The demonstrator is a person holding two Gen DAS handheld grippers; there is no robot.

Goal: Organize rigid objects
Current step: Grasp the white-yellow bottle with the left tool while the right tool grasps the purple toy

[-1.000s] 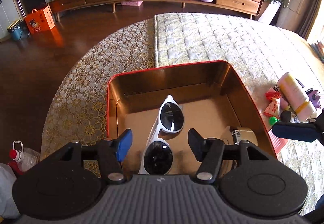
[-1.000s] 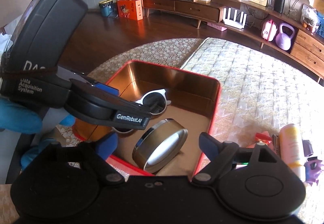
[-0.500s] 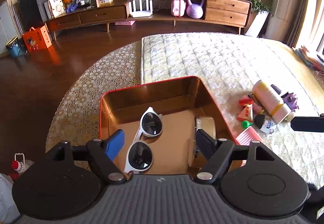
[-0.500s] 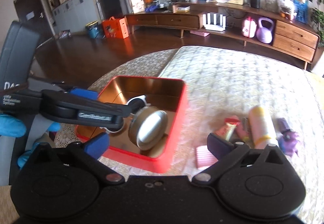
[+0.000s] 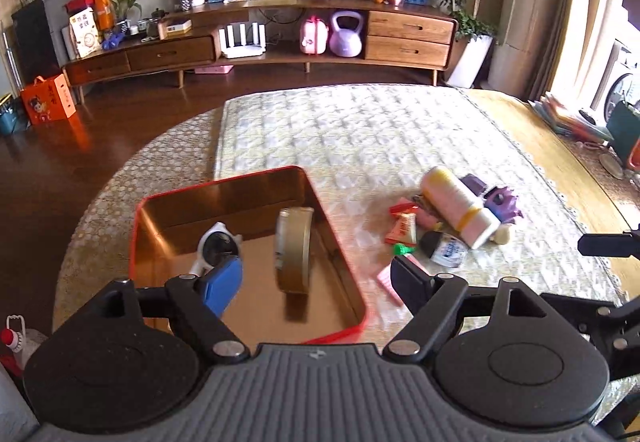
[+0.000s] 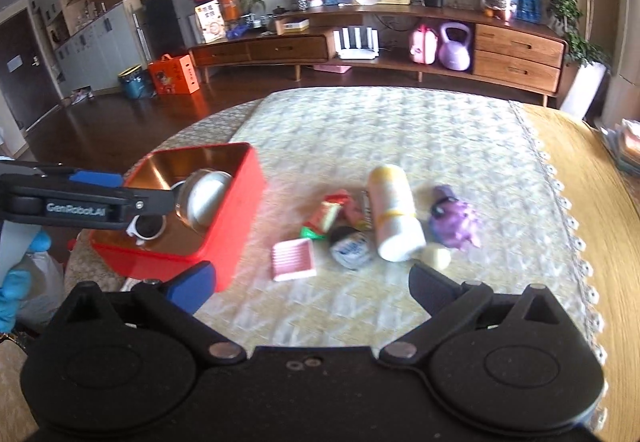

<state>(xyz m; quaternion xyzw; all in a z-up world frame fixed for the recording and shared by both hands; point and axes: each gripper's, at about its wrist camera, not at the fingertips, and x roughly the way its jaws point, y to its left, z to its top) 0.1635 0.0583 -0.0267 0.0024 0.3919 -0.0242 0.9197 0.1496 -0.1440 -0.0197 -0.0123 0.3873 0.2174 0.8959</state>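
Both tongs have drawn back from the red tin and now look toward the small pile on the desk.

In the left wrist view, the left tongs (image 5: 316, 280) have just been opening and stand released with nothing between them, above the near corner of the red tin (image 5: 340, 238). Inside the tin the white sunglasses (image 5: 218, 244) lie flat and the round metal case (image 5: 294, 250) stands on its edge against the right wall. In the right wrist view, the right tongs (image 6: 310, 282) are spread wide and empty over the quilted cloth (image 6: 380, 130). Just ahead lie a pink square dish (image 6: 293, 259), a dark small bottle (image 6: 350, 247), a white cylinder bottle (image 6: 394, 218) and a purple toy (image 6: 456, 220), close together, to the right of the tin.
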